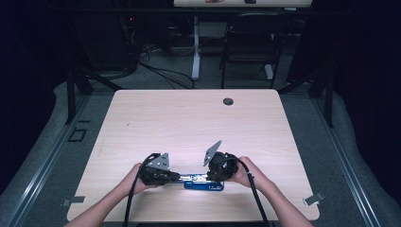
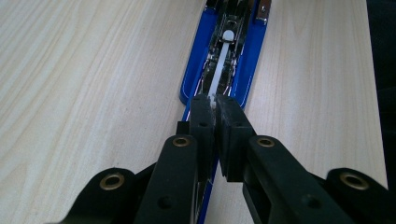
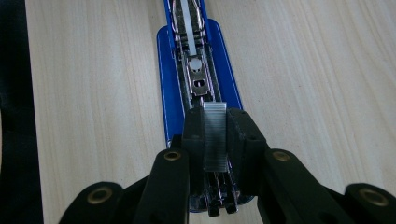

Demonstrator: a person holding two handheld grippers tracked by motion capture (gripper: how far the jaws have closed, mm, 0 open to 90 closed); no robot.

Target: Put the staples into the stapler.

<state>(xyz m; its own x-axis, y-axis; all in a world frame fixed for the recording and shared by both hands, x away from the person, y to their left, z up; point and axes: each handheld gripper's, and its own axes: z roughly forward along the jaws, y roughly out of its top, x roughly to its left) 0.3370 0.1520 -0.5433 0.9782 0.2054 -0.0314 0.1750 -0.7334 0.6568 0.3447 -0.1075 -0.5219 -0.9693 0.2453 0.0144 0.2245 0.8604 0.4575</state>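
A blue stapler (image 1: 203, 184) lies opened flat near the table's front edge, its metal magazine facing up between my two grippers. My left gripper (image 1: 176, 177) comes in from the left. In the left gripper view its jaws (image 2: 215, 105) are pinched together on the near end of the stapler (image 2: 252, 51), where the white pusher strip (image 2: 218, 70) ends. My right gripper (image 1: 208, 176) comes from the right and is shut on a silver strip of staples (image 3: 215, 135), held just over the magazine channel of the stapler (image 3: 168, 93).
The wooden table (image 1: 189, 123) has a cable hole (image 1: 228, 101) at the back. The front edge lies close behind the hands. A dark chair (image 1: 253, 38) and floor cables sit beyond the table.
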